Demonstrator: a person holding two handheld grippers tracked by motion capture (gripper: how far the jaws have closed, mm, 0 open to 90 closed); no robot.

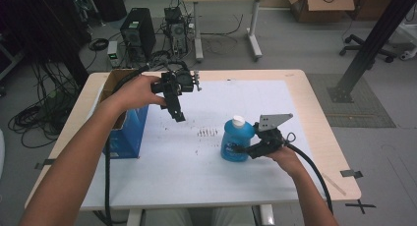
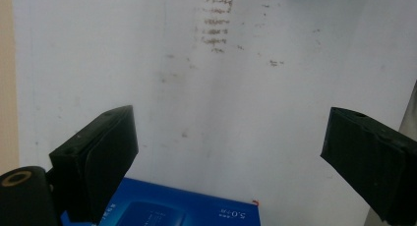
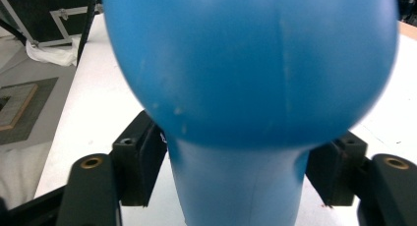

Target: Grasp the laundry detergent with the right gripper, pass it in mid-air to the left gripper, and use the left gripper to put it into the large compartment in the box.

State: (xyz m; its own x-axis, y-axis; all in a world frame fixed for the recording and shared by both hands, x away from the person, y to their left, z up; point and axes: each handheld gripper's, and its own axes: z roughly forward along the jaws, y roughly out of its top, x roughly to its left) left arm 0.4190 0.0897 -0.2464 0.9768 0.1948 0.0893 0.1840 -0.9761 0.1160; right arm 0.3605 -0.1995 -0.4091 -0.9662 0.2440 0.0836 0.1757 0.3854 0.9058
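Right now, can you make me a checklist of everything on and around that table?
Surface: white mat on a wooden table, with brownish smudges.
Job's things: blue bottle with a white cap, upright; blue box at the left edge.
Clutter: nothing seen.
Grippers: left hand-held gripper open, raised above the mat; right hand-held gripper closed on the bottle's narrow part.
Cables: one trails from each gripper.
Surroundings: computer tower, floor wires, cardboard box, office chair base.
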